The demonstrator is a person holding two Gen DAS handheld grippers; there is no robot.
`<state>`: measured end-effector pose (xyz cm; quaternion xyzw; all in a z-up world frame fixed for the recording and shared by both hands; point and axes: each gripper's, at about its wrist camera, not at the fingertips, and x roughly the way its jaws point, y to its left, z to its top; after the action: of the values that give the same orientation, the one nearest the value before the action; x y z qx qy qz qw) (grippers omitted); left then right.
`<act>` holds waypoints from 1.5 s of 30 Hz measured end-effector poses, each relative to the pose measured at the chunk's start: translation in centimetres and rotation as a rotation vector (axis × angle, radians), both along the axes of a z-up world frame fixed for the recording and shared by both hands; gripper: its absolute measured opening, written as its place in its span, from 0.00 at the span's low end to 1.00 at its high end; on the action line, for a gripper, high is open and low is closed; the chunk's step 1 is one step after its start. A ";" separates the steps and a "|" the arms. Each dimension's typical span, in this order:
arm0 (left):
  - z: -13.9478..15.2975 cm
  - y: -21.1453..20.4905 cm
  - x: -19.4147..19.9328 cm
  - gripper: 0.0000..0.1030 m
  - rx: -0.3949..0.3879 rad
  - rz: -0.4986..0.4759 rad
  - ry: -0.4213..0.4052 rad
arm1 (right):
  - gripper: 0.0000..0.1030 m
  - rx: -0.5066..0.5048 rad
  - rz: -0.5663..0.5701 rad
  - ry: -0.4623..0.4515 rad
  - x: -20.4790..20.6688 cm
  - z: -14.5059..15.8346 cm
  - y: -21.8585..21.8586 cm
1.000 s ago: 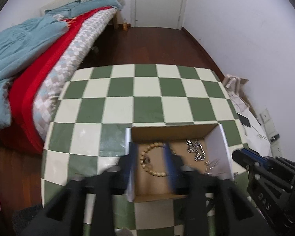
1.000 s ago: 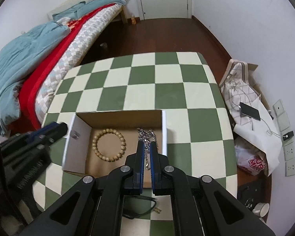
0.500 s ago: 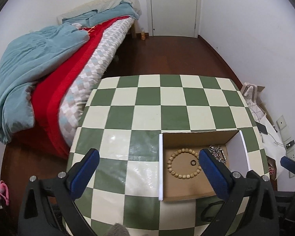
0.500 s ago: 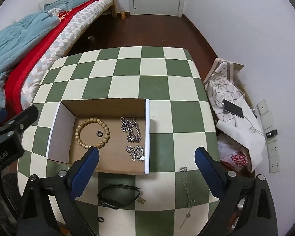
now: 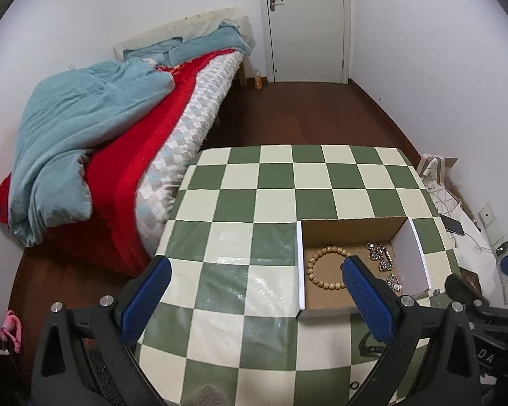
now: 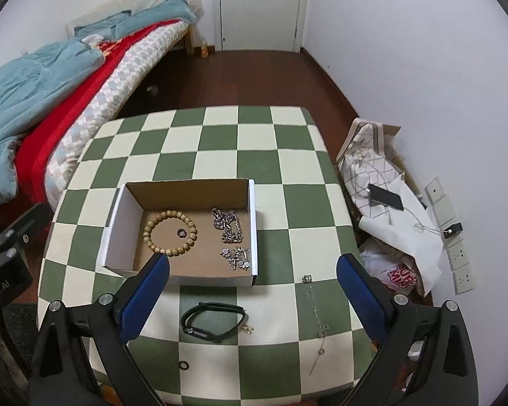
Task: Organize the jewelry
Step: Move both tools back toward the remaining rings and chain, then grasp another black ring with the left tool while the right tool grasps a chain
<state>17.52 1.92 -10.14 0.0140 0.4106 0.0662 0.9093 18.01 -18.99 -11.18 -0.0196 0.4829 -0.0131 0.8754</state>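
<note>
from where i sit, both tools are hanging above the green-and-cream checkered table [image 6: 220, 142] with nothing in them: my left gripper [image 5: 254, 291] has its blue-padded jaws spread wide and empty, and my right gripper [image 6: 252, 291] is the same, jaws wide apart over the near edge of the table. going left to right in the right wrist view, the open brown cardboard box with white side walls [image 6: 113, 233] sits near the middle of the table and already holds four pieces: a round bracelet of tan wooden beads [image 6: 170, 235] on the left of the box floor, a small dark ring [image 6: 181, 232] lying inside that loop, a heavy silver link chain [image 6: 227, 225] to the right of it, and a smaller cluster of silver charms [image 6: 236, 257] just in front of the chain by the right wall. i'd judge the job past halfway. still outside the box, on the table nearer to me, i count a second small dark ring [image 6: 183, 364], a black band bracelet with a clasp [image 6: 213, 316], a tiny gold-coloured piece [image 6: 248, 329] just beside it, and a thin silver necklace chain [image 6: 314, 314] stretched out on the right. those four are what's left; the thin chain looks the fiddliest to pinch off a flat top.
</note>
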 end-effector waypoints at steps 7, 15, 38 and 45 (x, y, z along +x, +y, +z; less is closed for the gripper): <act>0.8 -0.2 -2.6 1.00 0.003 0.003 -0.027 | 0.97 0.048 -0.019 -0.056 -3.4 2.3 -0.4; -2.5 -1.7 -3.8 1.00 0.010 -0.017 0.058 | 0.97 0.109 -0.122 0.018 -5.4 -0.1 -4.7; -16.0 -11.0 -6.4 0.30 -0.028 -0.319 0.384 | 0.63 0.183 -0.286 0.263 -7.6 -13.0 -13.5; -15.8 -11.4 -6.6 0.10 -0.014 -0.330 0.360 | 0.58 0.150 -0.248 0.267 -5.0 -14.7 -12.2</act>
<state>10.93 -9.46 -25.90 0.0861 0.5586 -0.0899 0.8200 12.98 -31.20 -25.91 0.1039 0.5929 -0.0822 0.7943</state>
